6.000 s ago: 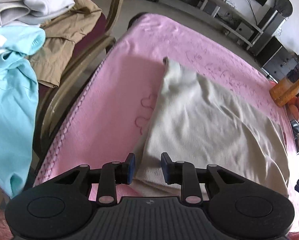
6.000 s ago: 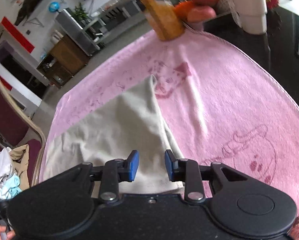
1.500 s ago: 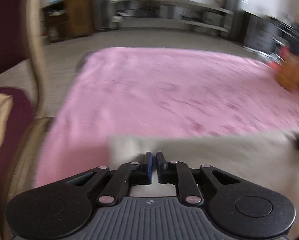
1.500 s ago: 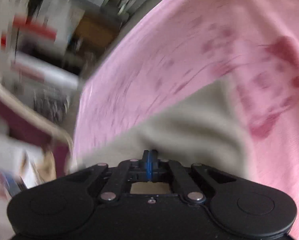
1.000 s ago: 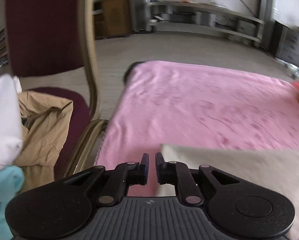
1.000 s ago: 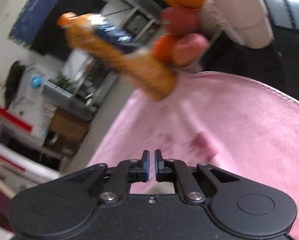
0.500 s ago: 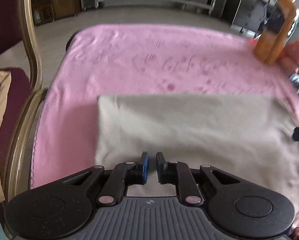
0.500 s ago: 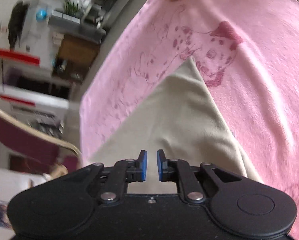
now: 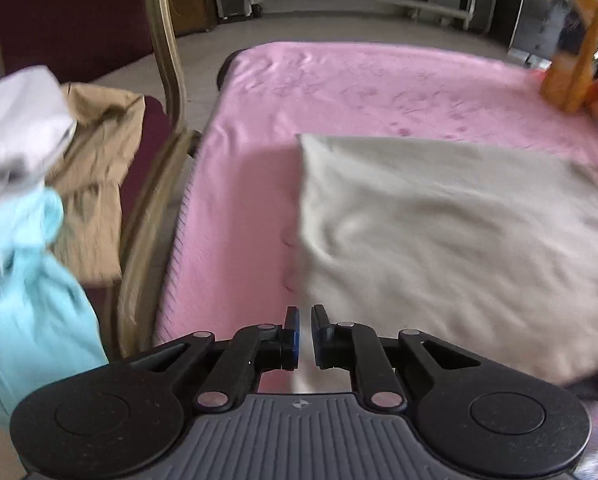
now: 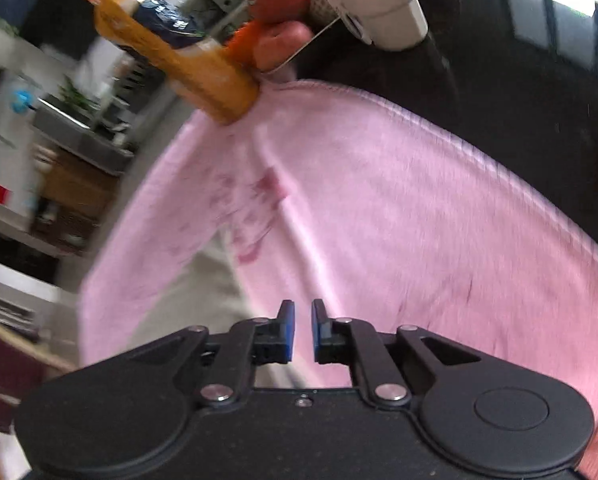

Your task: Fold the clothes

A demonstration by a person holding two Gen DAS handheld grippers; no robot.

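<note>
A folded beige garment is lying flat on the pink blanket. The left gripper and right gripper are hovering above the cloth, jaws slightly parted, the left's just closing, both holding nothing.

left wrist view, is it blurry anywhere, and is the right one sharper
Left wrist view: motion smear on the beige garment and the chair's clothes pile; the left gripper stays crisp. Right wrist view: no sharper, the orange bottle and pink blanket streak.
</note>
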